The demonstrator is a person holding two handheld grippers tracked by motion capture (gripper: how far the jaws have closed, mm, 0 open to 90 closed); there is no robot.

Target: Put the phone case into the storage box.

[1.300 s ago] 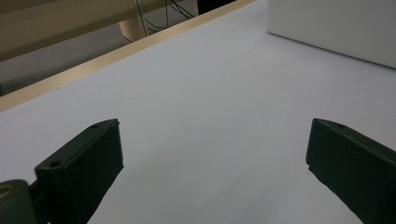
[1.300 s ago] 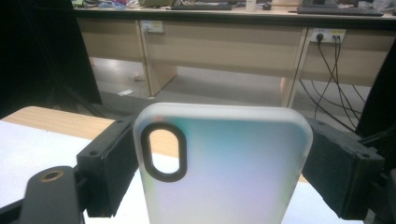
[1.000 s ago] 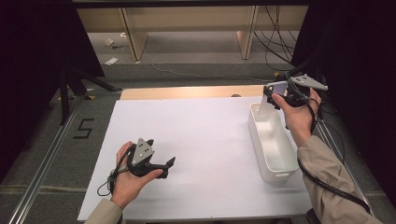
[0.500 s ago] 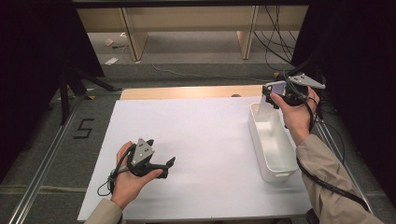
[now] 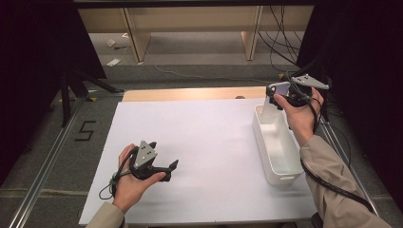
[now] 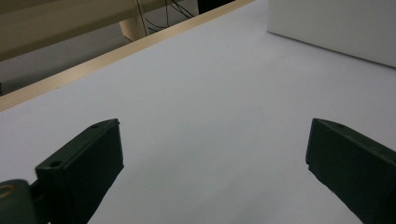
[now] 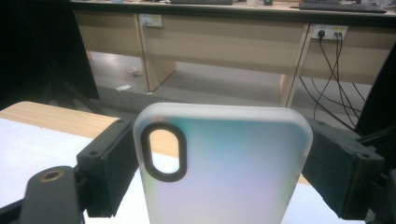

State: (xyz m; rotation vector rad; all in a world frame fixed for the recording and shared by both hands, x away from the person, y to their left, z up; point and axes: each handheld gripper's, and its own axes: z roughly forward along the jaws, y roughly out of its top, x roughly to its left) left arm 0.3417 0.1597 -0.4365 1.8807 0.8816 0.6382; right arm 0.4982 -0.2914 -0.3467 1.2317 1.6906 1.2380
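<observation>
White-topped table (image 5: 204,142), wooden desks (image 5: 190,19) behind

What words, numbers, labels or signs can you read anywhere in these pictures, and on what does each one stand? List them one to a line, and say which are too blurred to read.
"5": black mark on the grey floor, left of the white table, in the high view.
Small white label on the desk front, in the right gripper view: too blurred to read.
Phone case held in the right tongs: no text visible.
White bin: no text visible.
</observation>
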